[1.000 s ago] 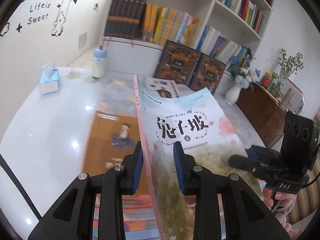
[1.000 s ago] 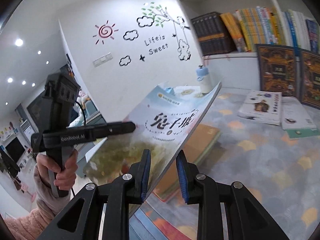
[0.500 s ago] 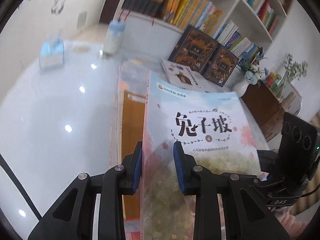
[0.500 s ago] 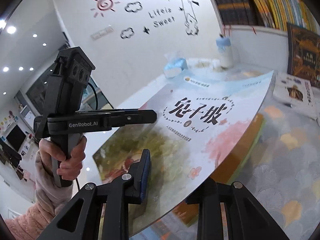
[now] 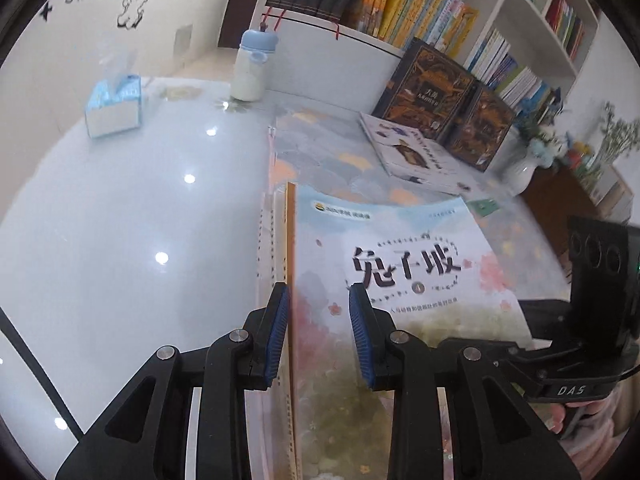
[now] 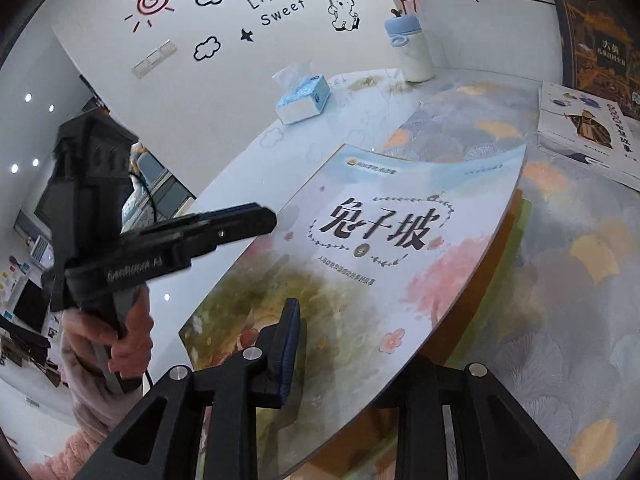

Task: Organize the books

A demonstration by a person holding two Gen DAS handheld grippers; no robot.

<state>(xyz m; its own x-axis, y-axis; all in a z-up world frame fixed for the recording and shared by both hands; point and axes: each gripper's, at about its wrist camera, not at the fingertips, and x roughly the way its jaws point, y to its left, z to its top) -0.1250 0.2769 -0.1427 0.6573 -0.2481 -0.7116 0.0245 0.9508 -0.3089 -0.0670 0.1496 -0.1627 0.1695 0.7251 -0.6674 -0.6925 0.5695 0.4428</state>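
A thin book with a pale blue and pink cover (image 5: 400,240) (image 6: 400,200) lies almost flat, low over an orange book (image 5: 289,240) (image 6: 508,236) that tops a small stack. My left gripper (image 5: 318,332) has the book's spine edge between its blue pads. Its jaws are opening slightly, and the left pad still touches the spine. My right gripper (image 6: 352,340) is shut on the opposite long edge, with one finger (image 6: 292,340) on top of the cover and the other hidden beneath it. A hand in a pink sleeve (image 6: 116,344) holds the left gripper.
On the glossy white table (image 5: 120,240) stand a blue tissue box (image 5: 114,106) and a white bottle (image 5: 252,68). A white illustrated book (image 5: 408,152) lies on the patterned mat (image 5: 332,152). Two dark books (image 5: 432,84) lean against a full bookshelf. A vase (image 5: 520,172) stands at the right.
The book was steeply tilted and held up. It has come down and flattened over the orange book. Both grippers sank and moved forward with it.
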